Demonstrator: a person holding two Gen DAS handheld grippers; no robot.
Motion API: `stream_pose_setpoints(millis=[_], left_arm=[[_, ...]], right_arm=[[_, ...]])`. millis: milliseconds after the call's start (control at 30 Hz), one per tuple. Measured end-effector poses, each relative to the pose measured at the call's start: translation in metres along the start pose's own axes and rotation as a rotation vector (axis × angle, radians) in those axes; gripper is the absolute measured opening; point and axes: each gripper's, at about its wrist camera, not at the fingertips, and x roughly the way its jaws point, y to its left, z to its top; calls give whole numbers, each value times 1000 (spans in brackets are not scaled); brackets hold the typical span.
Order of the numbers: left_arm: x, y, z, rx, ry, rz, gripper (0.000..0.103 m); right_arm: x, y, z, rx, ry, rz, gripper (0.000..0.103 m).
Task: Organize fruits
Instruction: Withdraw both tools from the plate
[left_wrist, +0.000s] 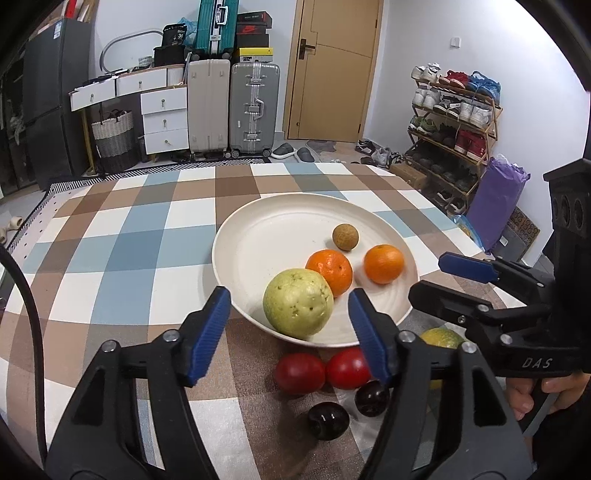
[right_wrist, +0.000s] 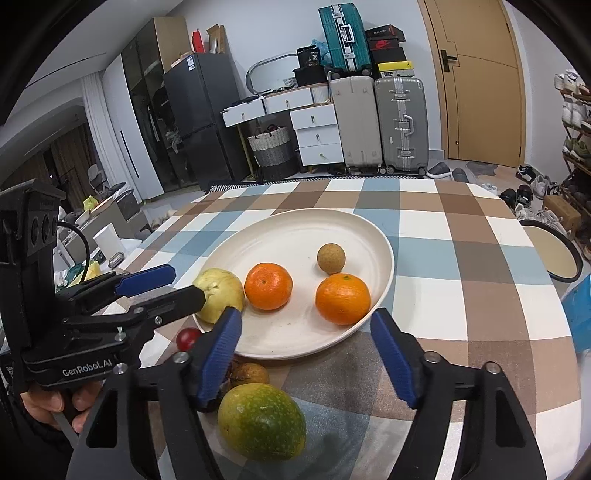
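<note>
Fruit sits on a cream plate (left_wrist: 258, 236) mid-table: guava (left_wrist: 297, 302) at its near rim, two oranges, one small brown ball. Left gripper (left_wrist: 288, 328) and right gripper (right_wrist: 306, 354) both gape wide, holding nothing

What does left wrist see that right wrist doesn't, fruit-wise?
Only the left wrist view shows the two dark plums and the second red tomato on the cloth in front of the plate.

Only the right wrist view shows the green-yellow mango in full, plus a small brown fruit behind it; from the left wrist only a sliver of the mango shows.

Both show the cream plate holding the pale green guava, two oranges and a small tan round fruit, and both grippers open: left gripper, right gripper.
</note>
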Motion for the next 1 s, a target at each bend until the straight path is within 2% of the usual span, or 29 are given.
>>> stream_pose_setpoints(millis=[67,200,333,400,467,600,700,1000], left_arm=[[-2,1,-1,-5,-4,3,80],[-5,2,-2,-9,-10,-2,83],[-8,3,-4,-5,-15,25,87],[-12,5,-7,-3,-26,34,91],[-17,7,-10,-9,-44,46,101],[-28,8,-13,-6,-91,46,102],[-31,5,-17,15,-85,62,102],[-48,7,-29,18,-87,54,102]], right_arm=[[-1,0,0,1,1,1,84],[-1,1,-1,-1,0,-5,88],[-4,3,-1,-11,-19,-3,99],[-8,4,-2,-16,-39,-1,101],[-12,5,-2,-25,-59,6,102],[-22,9,-4,-40,-102,6,103],[-26,8,-5,-37,-129,2,103],[-37,5,-12,-19,-132,-11,103]])
